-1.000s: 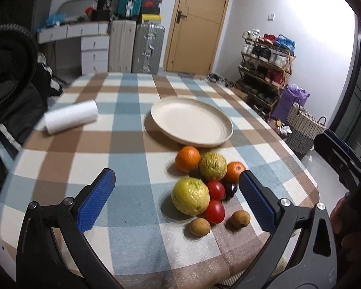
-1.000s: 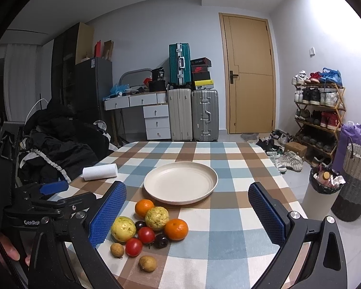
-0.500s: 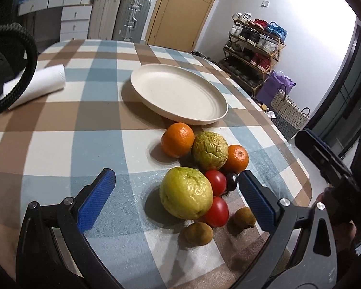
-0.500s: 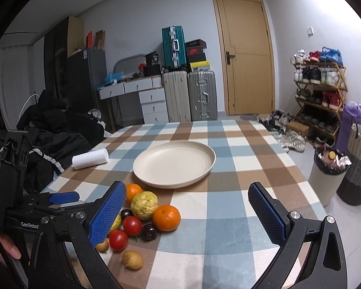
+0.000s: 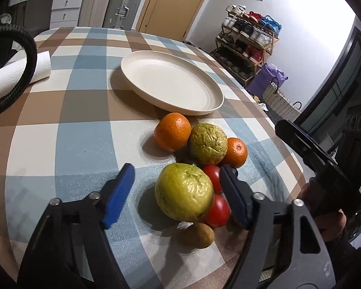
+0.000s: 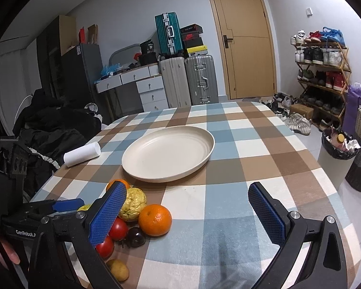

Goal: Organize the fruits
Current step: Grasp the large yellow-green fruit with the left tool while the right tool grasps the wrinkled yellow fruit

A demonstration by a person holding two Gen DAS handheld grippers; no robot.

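A pile of fruit lies on the checked tablecloth in front of an empty cream plate (image 5: 170, 82). It holds a large yellow-green guava (image 5: 184, 195), a wrinkled guava (image 5: 207, 143), two oranges (image 5: 172, 131) (image 5: 235, 152), two red tomatoes (image 5: 217, 210), a dark plum (image 6: 136, 237) and small brown fruits (image 5: 198, 234). My left gripper (image 5: 178, 187) is open, its blue fingers either side of the large guava, not touching it. My right gripper (image 6: 187, 212) is open and empty above the table, to the right of the pile; the orange (image 6: 155, 219) lies by its left finger.
A white paper roll (image 5: 16, 74) lies at the table's far left; it also shows in the right wrist view (image 6: 82, 154). Suitcases, drawers, a shoe rack and a bin stand around the table. The right gripper's body (image 5: 320, 168) hangs off the table's right edge.
My left gripper has moved forward and down to the pile and its fingers have narrowed around the large guava. My right gripper has come lower and closer to the table.
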